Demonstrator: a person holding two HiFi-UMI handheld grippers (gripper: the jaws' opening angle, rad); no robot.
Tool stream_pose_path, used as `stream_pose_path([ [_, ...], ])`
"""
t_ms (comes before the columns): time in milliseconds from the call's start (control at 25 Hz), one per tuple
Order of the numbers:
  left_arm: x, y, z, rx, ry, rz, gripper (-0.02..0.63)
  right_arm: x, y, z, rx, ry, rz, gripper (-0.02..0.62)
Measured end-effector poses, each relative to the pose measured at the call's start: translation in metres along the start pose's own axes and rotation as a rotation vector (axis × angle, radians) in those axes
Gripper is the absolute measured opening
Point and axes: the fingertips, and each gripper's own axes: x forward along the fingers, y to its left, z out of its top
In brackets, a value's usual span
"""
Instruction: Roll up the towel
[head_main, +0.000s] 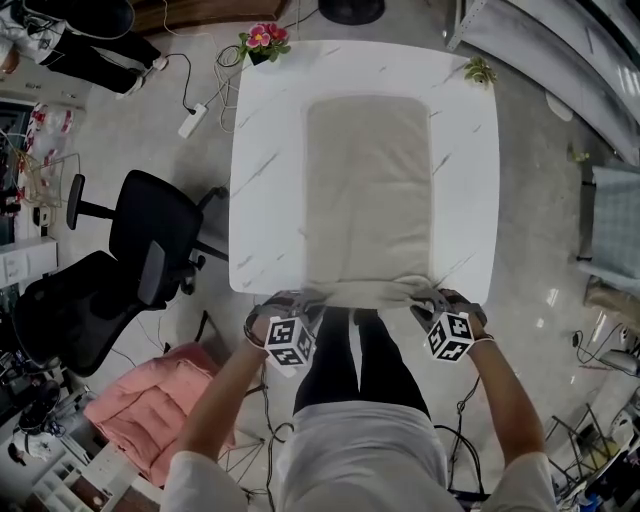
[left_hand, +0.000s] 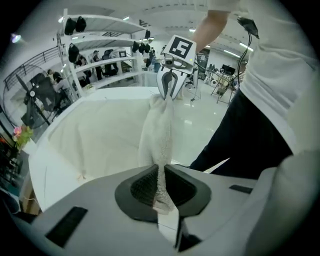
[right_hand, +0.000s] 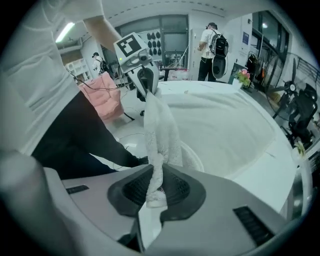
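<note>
Pale marble-look desk (head_main: 265, 200) fills the middle of my head view, and the towel (head_main: 368, 190) lies spread flat on it, its long axis running straight away from me, its near short edge at the desk's near side. From up there I see the left gripper (head_main: 312, 298) and the right gripper (head_main: 425, 297) at the towel's two near corners, where the cloth is bunched, but not how their jaws stand. The left gripper view settles that: the jaws are nearly together, clamped on a fold of towel, and the edge stretches taut across to the other gripper. The right gripper view shows the same narrow pinch on its corner. Only the head view shows the black office chair (head_main: 150, 235) and the pink cushion (head_main: 150, 405) on the floor; only the left gripper view shows white shelves (left_hand: 100, 65) beyond the desk.
</note>
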Motion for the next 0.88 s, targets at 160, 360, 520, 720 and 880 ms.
stream_pose_path([
  [160,-0.008,-0.026,-0.001,-0.037,0.016,-0.131,0.047,-0.008,0.023,0.001,0.070,0.003,0.142,0.058],
  [360,-0.024,-0.073,0.005,-0.082,0.039,-0.374,0.044,-0.018,0.064,0.000,0.139,0.044,0.376,0.055],
  [520,-0.029,-0.074,0.004,-0.116,0.047,-0.403,0.046,-0.021,0.062,0.004,0.178,0.023,0.379,0.057],
  [720,-0.022,-0.034,-0.002,-0.210,0.052,-0.379,0.061,-0.011,0.017,0.011,0.215,-0.013,0.273,0.072],
  [880,-0.013,0.008,-0.003,-0.227,0.048,-0.309,0.077,-0.003,-0.017,0.013,0.222,-0.001,0.216,0.084],
])
